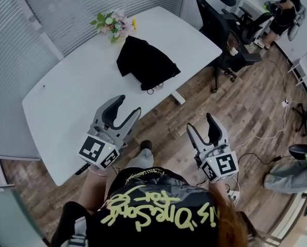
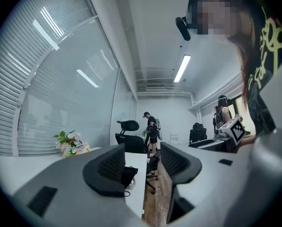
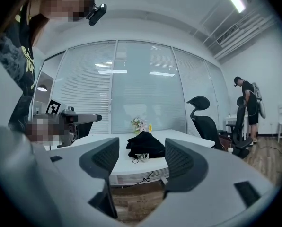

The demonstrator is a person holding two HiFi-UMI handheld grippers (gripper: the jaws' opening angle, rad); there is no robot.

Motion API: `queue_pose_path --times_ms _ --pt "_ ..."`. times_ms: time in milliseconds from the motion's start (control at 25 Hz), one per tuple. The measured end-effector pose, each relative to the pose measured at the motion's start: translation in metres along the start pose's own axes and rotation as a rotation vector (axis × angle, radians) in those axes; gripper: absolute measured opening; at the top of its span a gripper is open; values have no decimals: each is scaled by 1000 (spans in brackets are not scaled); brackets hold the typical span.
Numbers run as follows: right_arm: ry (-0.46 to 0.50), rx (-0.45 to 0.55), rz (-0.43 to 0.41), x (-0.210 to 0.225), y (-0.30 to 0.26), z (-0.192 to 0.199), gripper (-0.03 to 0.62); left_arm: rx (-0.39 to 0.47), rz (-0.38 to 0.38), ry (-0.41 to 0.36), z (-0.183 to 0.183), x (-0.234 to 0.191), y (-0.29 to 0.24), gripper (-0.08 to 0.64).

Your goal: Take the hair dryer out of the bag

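Note:
A black fabric bag (image 1: pixel 146 63) lies crumpled on the white table (image 1: pixel 66 96), toward its far right side. A small pale loop (image 1: pixel 152 90) shows at the bag's near edge; no hair dryer shows in any view. My left gripper (image 1: pixel 129 105) hovers open and empty over the table's near edge, well short of the bag. My right gripper (image 1: pixel 201 122) hangs open and empty over the wooden floor, off the table. The left gripper view has the bag (image 2: pixel 129 175) beyond the left gripper (image 2: pixel 143 162). In the right gripper view the bag (image 3: pixel 145 145) is framed between the jaws of the right gripper (image 3: pixel 141 157).
A bunch of flowers (image 1: pixel 114 24) lies on the table behind the bag. Black office chairs (image 1: pixel 220 22) stand just right of the table. A person (image 1: pixel 285 6) stands at a far desk. Cables (image 1: pixel 267 135) run over the floor on the right. Blinds (image 1: pixel 91 4) line the glass wall.

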State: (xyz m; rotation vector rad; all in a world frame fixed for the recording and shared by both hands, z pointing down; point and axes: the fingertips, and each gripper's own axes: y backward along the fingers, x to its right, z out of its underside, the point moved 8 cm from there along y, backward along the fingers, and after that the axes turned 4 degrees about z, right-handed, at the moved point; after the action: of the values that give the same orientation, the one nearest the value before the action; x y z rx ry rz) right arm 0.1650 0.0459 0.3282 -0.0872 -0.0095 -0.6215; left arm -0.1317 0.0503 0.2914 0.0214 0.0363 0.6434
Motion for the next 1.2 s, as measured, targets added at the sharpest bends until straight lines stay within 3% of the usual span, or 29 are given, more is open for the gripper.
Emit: queue_pose_path --times_ms 280,440,800,1040,1200 --pt "-13 -22 41 16 -50 -10 285 -61 90 -46 -2 -43 -46 225" --pt "-9 -34 50 22 -78 -11 285 -35 116 -8 -2 -73 -66 225" --pt "-15 -27 33 25 -143 -15 285 -50 115 23 6 -130 -83 225" --pt "-19 -32 37 31 -167 -15 285 -74 120 100 24 -155 -100 225" --pt "-16 -66 20 43 -173 -5 285 -152 144 44 44 -148 -118 238"
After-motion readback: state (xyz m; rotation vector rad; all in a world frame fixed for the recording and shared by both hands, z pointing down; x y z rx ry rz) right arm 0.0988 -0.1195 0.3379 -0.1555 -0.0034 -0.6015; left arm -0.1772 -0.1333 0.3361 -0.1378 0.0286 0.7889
